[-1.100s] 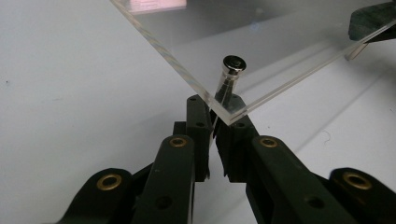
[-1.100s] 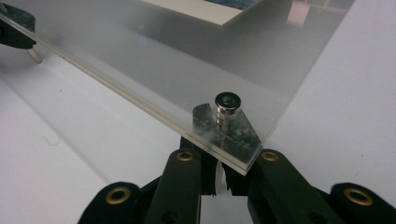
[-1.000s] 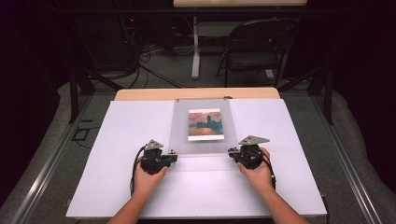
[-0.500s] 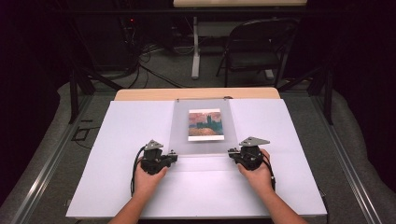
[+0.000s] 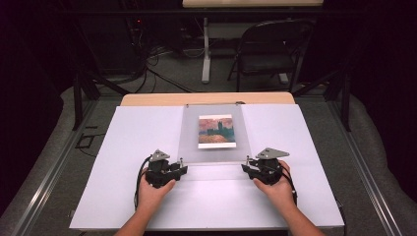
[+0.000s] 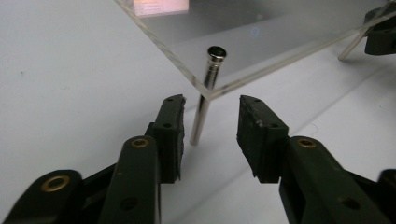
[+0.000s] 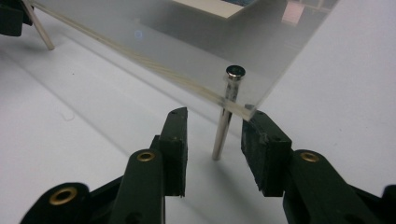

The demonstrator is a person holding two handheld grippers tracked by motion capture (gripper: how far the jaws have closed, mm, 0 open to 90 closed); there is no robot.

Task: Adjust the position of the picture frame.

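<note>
Left gripper [image 5: 181, 168], right gripper [image 5: 245, 168], both unmoved

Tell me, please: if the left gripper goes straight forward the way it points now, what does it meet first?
Most likely the metal leg under the near corner of the clear panel. It stands between the left gripper's open jaws, slightly ahead; the depth is hard to judge.

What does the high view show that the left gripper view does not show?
High view: the whole clear panel with the picture, both hands, the right tongs, and a chair behind the table. Left gripper view: the metal leg at the panel's near corner, standing between the open jaws of the left tongs, untouched. Both: panel, picture edge, white table.
</note>
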